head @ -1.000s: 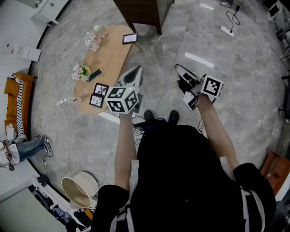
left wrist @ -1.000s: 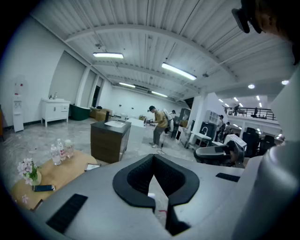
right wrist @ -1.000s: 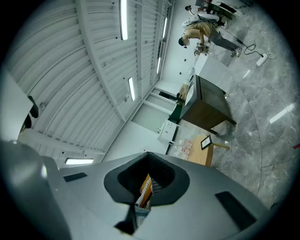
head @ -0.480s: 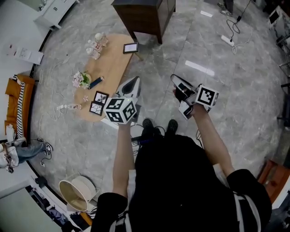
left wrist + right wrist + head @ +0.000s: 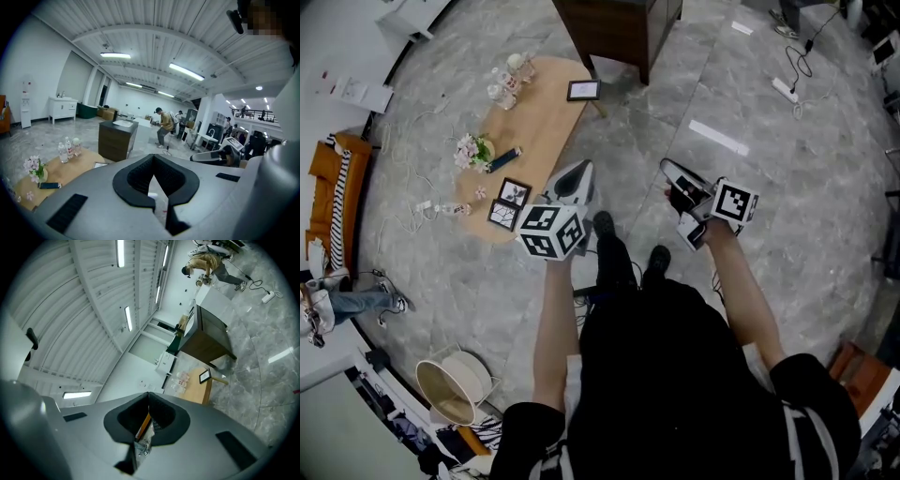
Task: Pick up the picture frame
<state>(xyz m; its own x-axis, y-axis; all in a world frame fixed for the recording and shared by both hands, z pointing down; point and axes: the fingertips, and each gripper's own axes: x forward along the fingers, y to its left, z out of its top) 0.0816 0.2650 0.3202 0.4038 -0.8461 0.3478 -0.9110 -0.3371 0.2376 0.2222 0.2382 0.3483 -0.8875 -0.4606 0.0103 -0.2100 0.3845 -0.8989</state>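
Observation:
Three dark picture frames rest on the oval wooden table (image 5: 539, 117): two side by side at its near end (image 5: 514, 192), (image 5: 502, 215), and one at its far end (image 5: 584, 90). The far frame also shows small in the left gripper view (image 5: 100, 164) and in the right gripper view (image 5: 205, 376). My left gripper (image 5: 578, 170) hangs just right of the table's near end, shut and empty. My right gripper (image 5: 668, 168) is held over the bare floor further right, also shut with nothing in it. Neither touches a frame.
On the table stand a small flower bunch (image 5: 473, 150), several bottles (image 5: 508, 79) and a dark phone-like thing (image 5: 503, 157). A dark cabinet (image 5: 619, 23) stands beyond the table. Cables and a power strip (image 5: 785, 89) lie on the marble floor. A round bin (image 5: 455, 389) sits behind on the left.
The person has taken a step, one shoe now forward beside the left gripper. Both grippers shifted slightly with the body and stayed shut. The table sits slightly lower in the head view.

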